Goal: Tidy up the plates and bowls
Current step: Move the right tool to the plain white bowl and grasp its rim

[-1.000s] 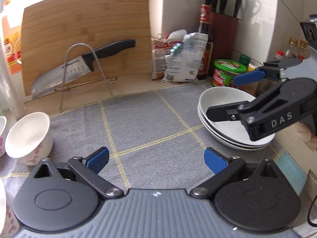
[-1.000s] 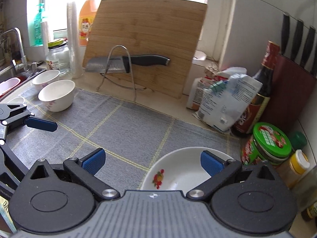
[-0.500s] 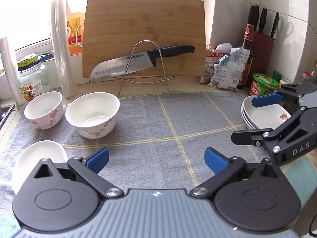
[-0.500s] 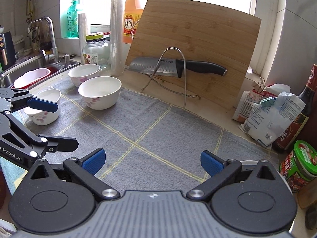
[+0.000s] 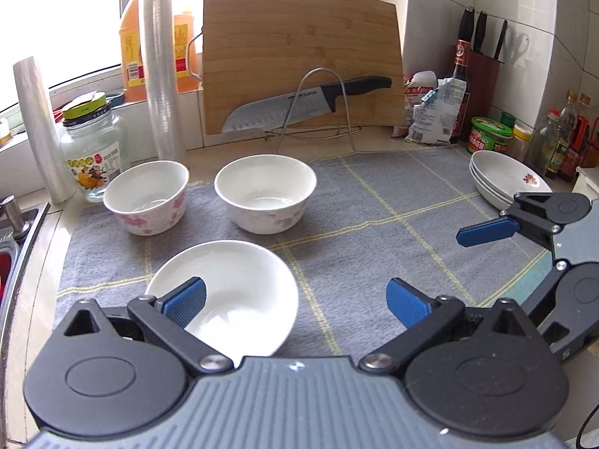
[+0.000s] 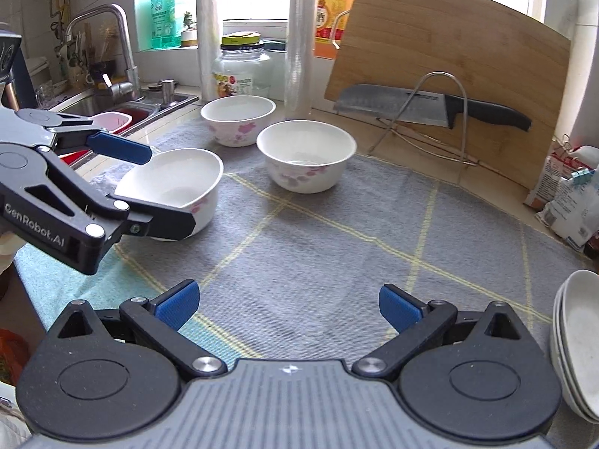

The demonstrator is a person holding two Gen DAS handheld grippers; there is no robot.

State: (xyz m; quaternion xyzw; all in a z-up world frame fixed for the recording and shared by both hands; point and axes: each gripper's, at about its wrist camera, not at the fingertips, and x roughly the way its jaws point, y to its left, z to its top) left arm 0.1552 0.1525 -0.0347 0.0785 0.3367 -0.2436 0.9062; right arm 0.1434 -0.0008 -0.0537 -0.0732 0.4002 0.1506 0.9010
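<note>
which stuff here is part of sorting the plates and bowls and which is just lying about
Part of the job:
- near bowl
- middle bowl
- far-left bowl
- stacked plates

Just lying about:
- knife on its wire stand
- cutting board
- glass jar
- green-lidded tub
- sauce bottle

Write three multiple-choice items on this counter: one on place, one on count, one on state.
1. Where does the stack of shallow white plates sit?
A. right edge of the grey checked mat
B. in the sink
C. on the bamboo cutting board

2. How many deep white floral bowls are on the mat?
A. one
B. three
C. five

3. The left claw is:
A. shut on a bowl
B. open
C. out of view

Key: A, the stack lies at the mat's right edge; B, three bowls show; B, its blue pads stand wide apart.
</note>
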